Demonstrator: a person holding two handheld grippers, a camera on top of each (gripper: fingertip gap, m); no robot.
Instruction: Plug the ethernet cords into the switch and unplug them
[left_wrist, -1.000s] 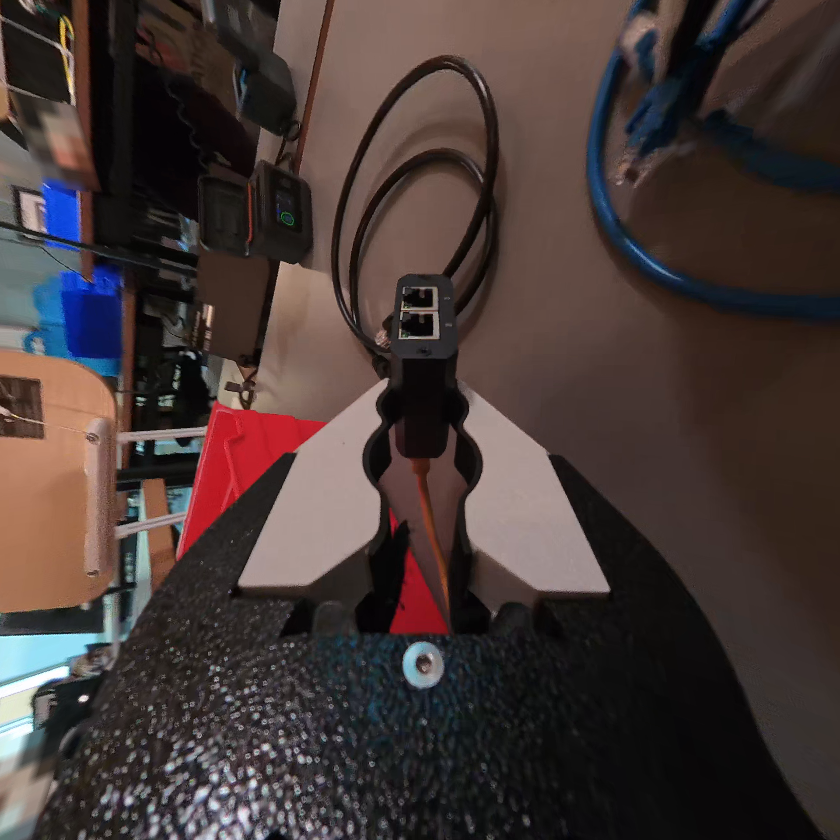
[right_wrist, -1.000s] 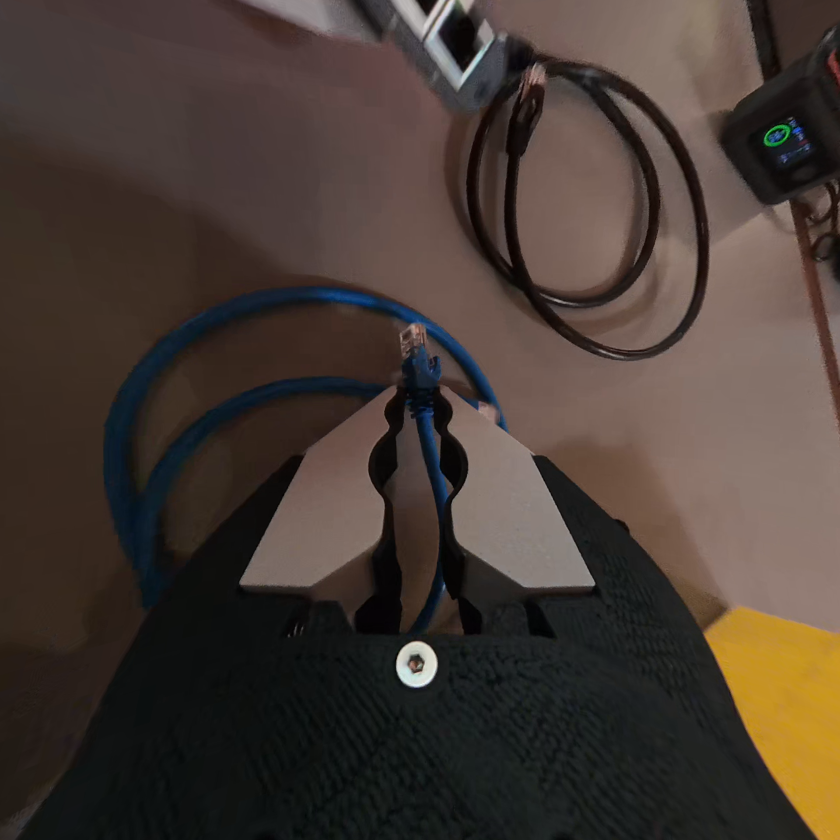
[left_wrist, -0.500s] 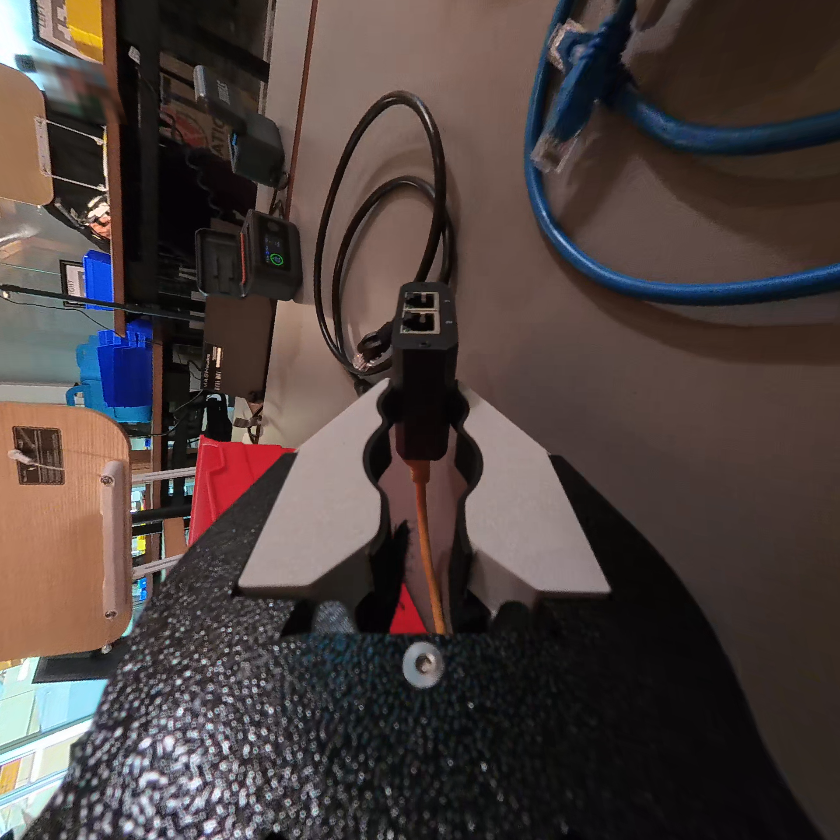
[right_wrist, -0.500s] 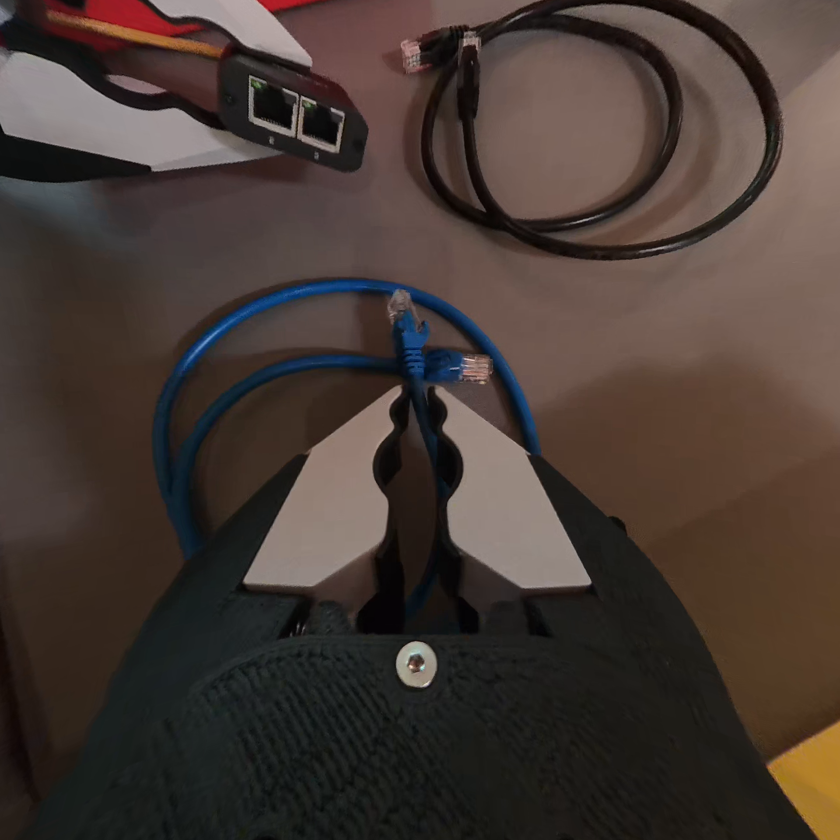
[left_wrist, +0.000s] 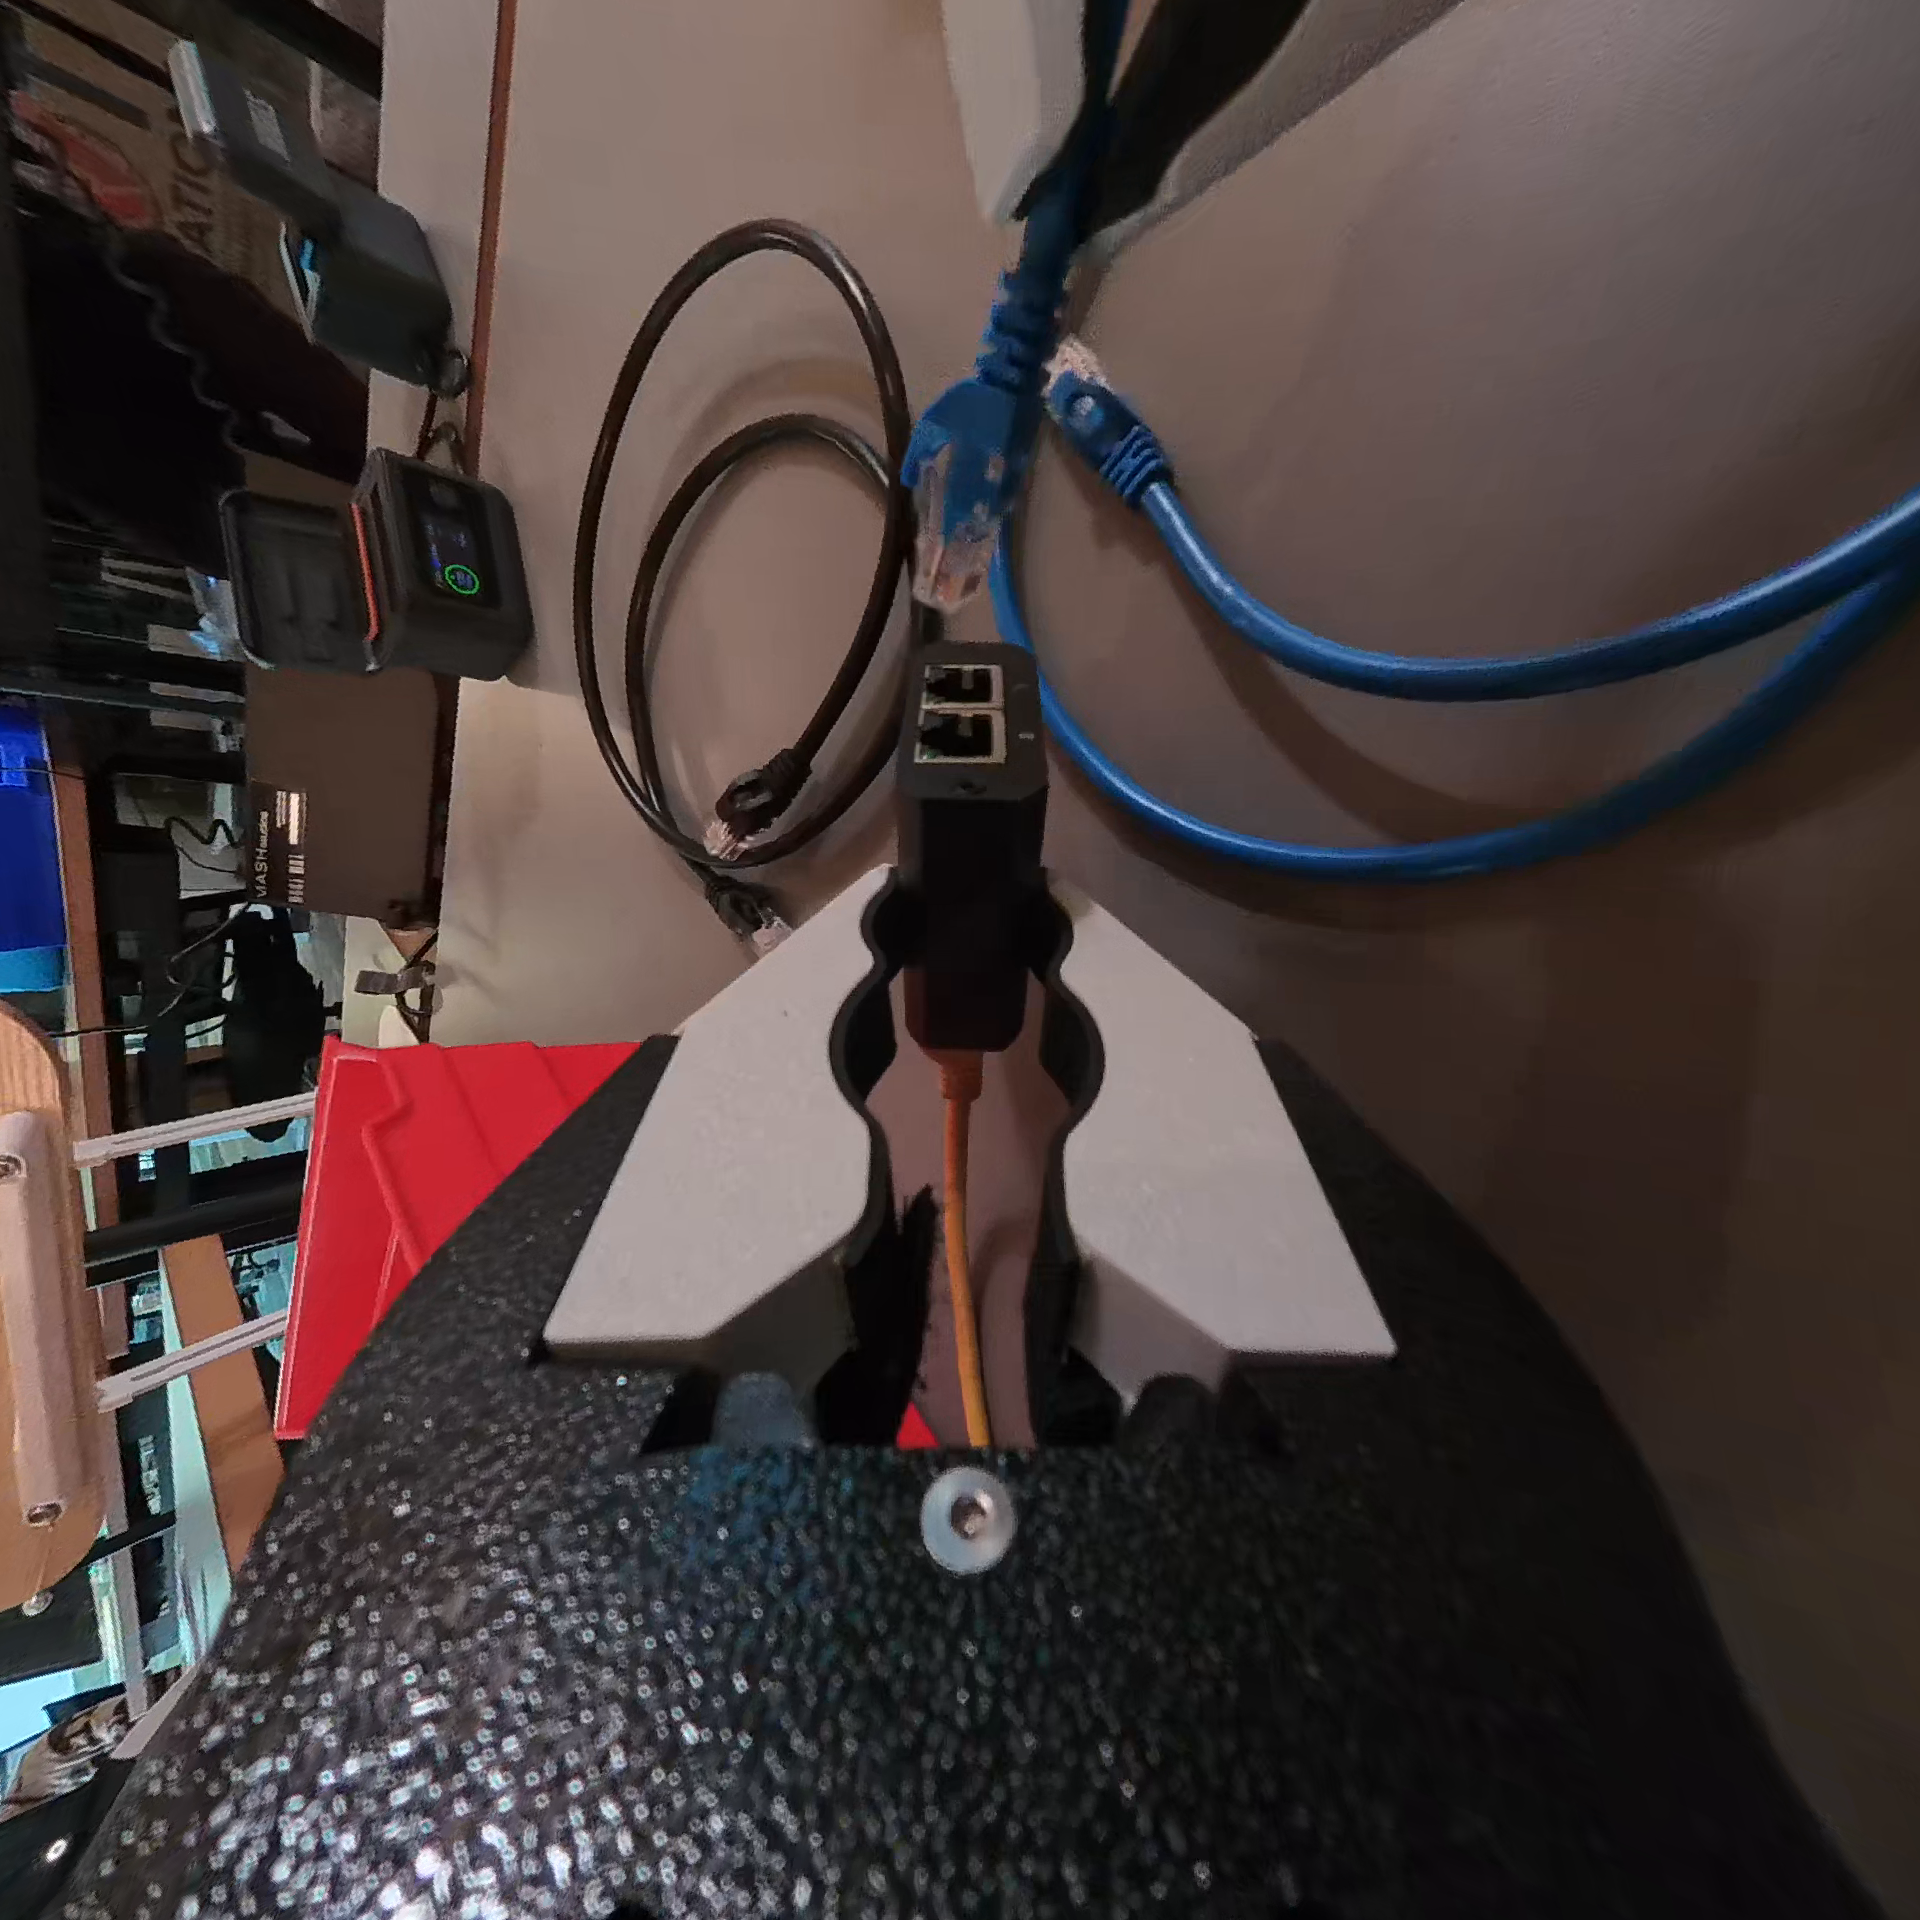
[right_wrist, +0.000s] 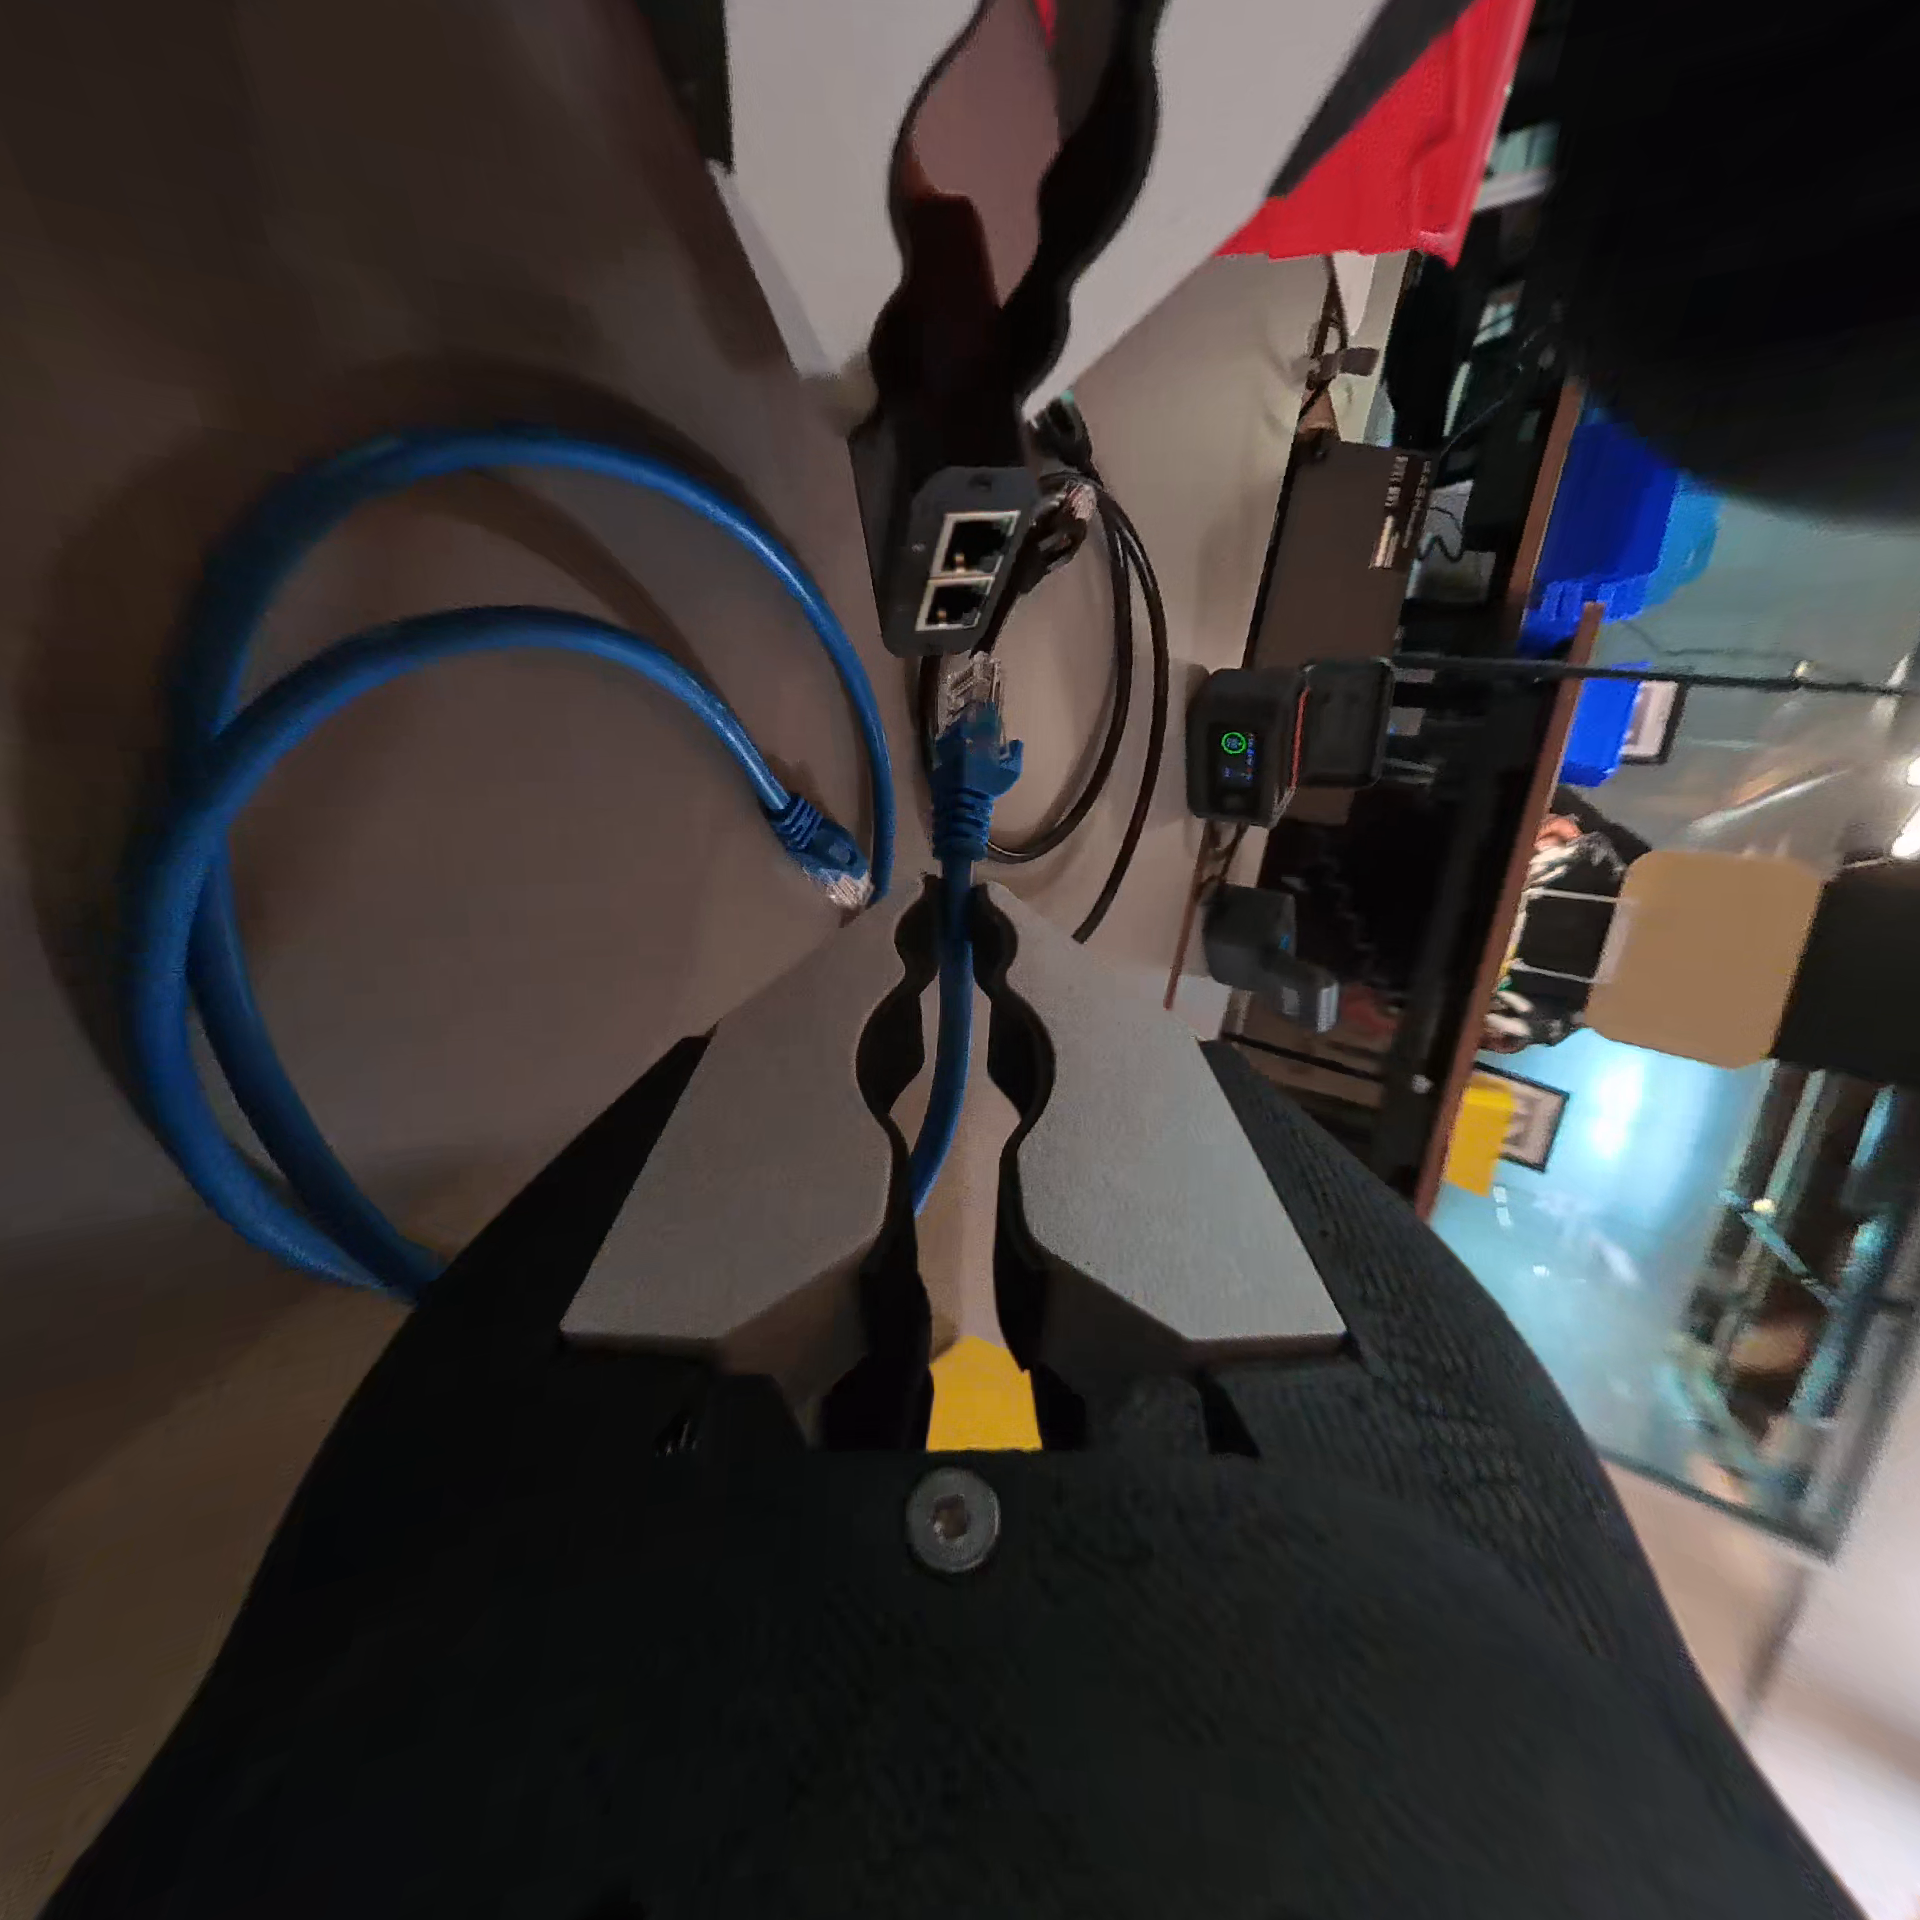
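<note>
Nearest, the left claw (left_wrist: 971, 914) is pinching the black switch (left_wrist: 971, 831) by its rear half, with an orange cord (left_wrist: 964, 1268) running back from the switch between the fingers. The switch's two ports are facing away from the left wrist camera, both unfilled. Just beyond them, the right claw (right_wrist: 954, 904) is pinching the blue ethernet cord (right_wrist: 951, 997) behind its boot, holding the clear plug (left_wrist: 951, 540) close to the ports but not inserted. The blue cord's loops and its other plug (right_wrist: 831, 862) are lying on the tan worktop (left_wrist: 1558, 1143). Farther off, a coiled black ethernet cord (left_wrist: 727, 540) is resting on the worktop beside a small dark device with a lit screen (left_wrist: 447, 566).
</note>
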